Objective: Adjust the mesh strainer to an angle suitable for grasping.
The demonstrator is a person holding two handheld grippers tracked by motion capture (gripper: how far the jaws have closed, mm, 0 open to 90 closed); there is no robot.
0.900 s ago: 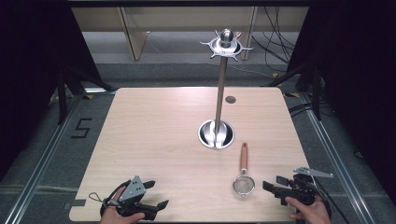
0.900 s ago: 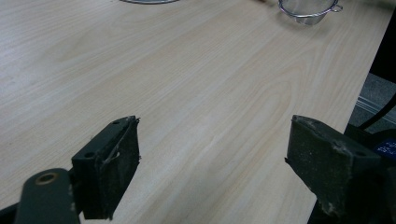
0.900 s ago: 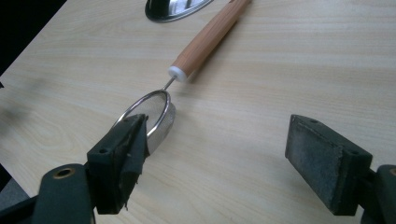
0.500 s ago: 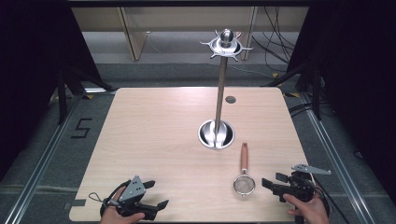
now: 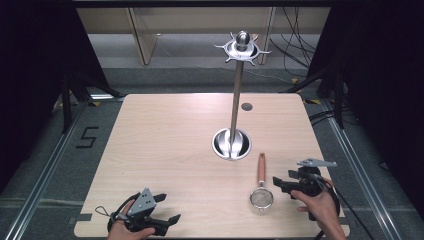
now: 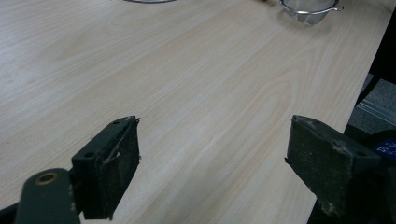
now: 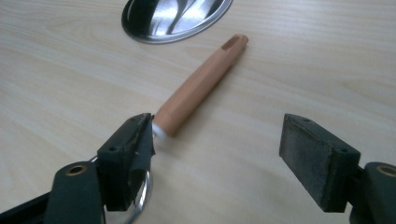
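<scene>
A small mesh strainer (image 5: 261, 199) with a wooden handle (image 5: 261, 167) lies on the table's front right, its handle pointing toward the stand. My right gripper (image 5: 280, 184) is just right of it, low over the table and open. In the right gripper view the handle (image 7: 201, 84) runs up from beside the left pad, the wide gap of the right gripper (image 7: 217, 158) is bare, and the strainer's rim (image 7: 142, 196) peeks out behind that pad. My left gripper (image 5: 167, 208) rests open at the front left. The left gripper (image 6: 212, 158) holds nothing; the strainer bowl (image 6: 310, 9) is far off.
A tall steel utensil stand rises from a round dish base (image 5: 231, 144) at mid table, with a ring of hooks on top (image 5: 242, 47). The base (image 7: 175, 18) lies just beyond the handle's end. A dark grommet hole (image 5: 246, 106) sits behind it. Black curtains flank the table.
My right gripper has moved a little left and forward, closer to the strainer. The left gripper and the strainer have stayed put.
</scene>
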